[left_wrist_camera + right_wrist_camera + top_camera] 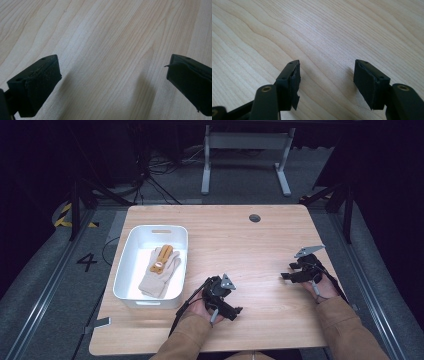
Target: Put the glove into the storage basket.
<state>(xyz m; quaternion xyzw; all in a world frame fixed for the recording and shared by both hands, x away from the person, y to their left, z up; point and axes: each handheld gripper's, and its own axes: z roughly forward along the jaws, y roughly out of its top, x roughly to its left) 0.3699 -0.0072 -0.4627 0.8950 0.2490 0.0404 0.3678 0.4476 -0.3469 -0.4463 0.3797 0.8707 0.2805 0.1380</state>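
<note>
A beige knitted glove (161, 272) with an orange-brown patch lies inside a white bin (125, 270) at the table's left. My left gripper (223, 301) rests low over the wood near the front edge, right of the bin, pointing right. In the left gripper view its jaws stand wide apart over bare wood, and the left gripper (112, 85) is open and empty. My right gripper (292, 270) sits at the table's right side, pointing left. The right gripper (327, 80) is open too, with only wood grain between its pads (367, 82).
The light wooden table (240, 245) has a round cable hole (255, 218) near its far edge. A white table frame (245, 150) stands on the grey floor beyond. Black tripod legs (80, 200) and cables flank the table. A "4" marks the floor at left.
</note>
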